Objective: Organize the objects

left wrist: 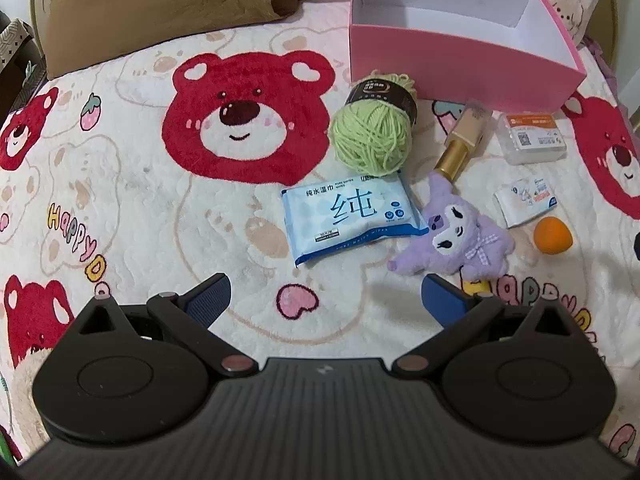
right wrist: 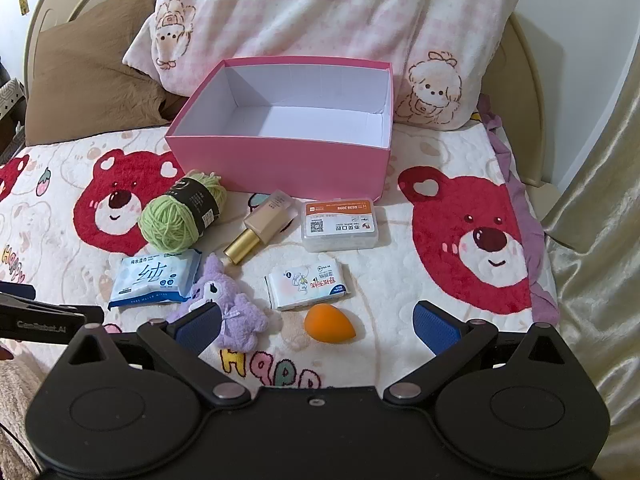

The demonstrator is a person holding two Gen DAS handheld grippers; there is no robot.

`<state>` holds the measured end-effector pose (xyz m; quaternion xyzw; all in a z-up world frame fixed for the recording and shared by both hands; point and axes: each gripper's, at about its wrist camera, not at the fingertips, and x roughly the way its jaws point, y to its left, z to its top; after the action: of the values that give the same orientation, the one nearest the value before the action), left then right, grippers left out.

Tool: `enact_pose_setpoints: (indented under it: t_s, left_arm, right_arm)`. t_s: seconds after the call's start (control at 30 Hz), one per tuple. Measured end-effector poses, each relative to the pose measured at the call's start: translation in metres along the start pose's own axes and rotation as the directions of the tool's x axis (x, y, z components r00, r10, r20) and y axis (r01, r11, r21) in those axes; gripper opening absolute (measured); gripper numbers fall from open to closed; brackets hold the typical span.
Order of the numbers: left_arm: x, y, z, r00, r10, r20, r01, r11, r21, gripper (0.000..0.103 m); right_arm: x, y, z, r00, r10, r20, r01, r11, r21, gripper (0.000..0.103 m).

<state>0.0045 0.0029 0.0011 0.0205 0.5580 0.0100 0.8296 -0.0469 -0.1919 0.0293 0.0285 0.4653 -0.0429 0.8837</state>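
Tools (left wrist: 326, 300) (right wrist: 316, 322) spread wide above blanket (left wrist: 224, 240), box (right wrist: 280, 152) beyond.

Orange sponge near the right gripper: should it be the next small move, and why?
Probably yes: lower the open right gripper over the orange sponge, which lies loose between its fingers, nearest of all; the pink box behind is empty.

place: likely bedroom | cues: pillow (right wrist: 320, 12), bear blanket (right wrist: 476, 248), headboard (right wrist: 528, 92)

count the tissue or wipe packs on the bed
2: blue wipes pack left of the plush, white tissue pack right of it, above the orange sponge.
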Motion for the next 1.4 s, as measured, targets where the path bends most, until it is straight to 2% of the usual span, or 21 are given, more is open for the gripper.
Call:
enact_pose_setpoints:
  t_s: [0.2,0.33,0.7,0.9,1.07,1.2,1.4]
  left_arm:
    - [-0.005,0.001,0.0,1.0,0.001,0.024,0.0,1.0,-0.007,0.103]
    - [-0.007,0.004,0.0,0.999,-0.035,0.029,0.035,0.999,-0.011,0.103]
    - [-0.003,0.007,-0.012,0.998,-0.031,0.056,0.033,0.999,-0.022,0.103]
    - [-0.007,0.014,-0.013,0.996,-0.054,0.072,0.056,0.998,-0.028,0.103]
    - [-0.009,0.02,-0.013,0.991,-0.101,0.085,0.106,0.993,-0.055,0.103]
    - [-0.009,0.019,-0.013,0.993,-0.061,0.098,0.066,0.997,-0.04,0.103]
    - [-0.011,0.02,-0.013,0.993,-0.06,0.106,0.064,0.997,-0.031,0.103]
  right_arm:
    - [0.0,0.0,-0.001,1.0,0.005,0.001,-0.005,1.0,-0.001,0.103]
    - [0.0,-0.001,-0.001,1.0,0.006,0.001,-0.006,1.0,0.001,0.103]
    - [0.001,0.002,-0.001,1.0,0.014,-0.008,-0.014,1.0,-0.012,0.103]
    - [0.002,0.003,-0.001,1.0,0.01,-0.014,-0.01,1.0,-0.013,0.103]
    - [0.002,0.004,-0.001,1.0,0.01,-0.013,-0.01,1.0,-0.02,0.103]
    - [0.002,0.003,-0.001,1.0,0.007,-0.013,-0.008,1.0,-0.017,0.103]
    - [0.003,0.003,-0.001,1.0,0.008,-0.018,-0.008,1.0,-0.018,0.103]
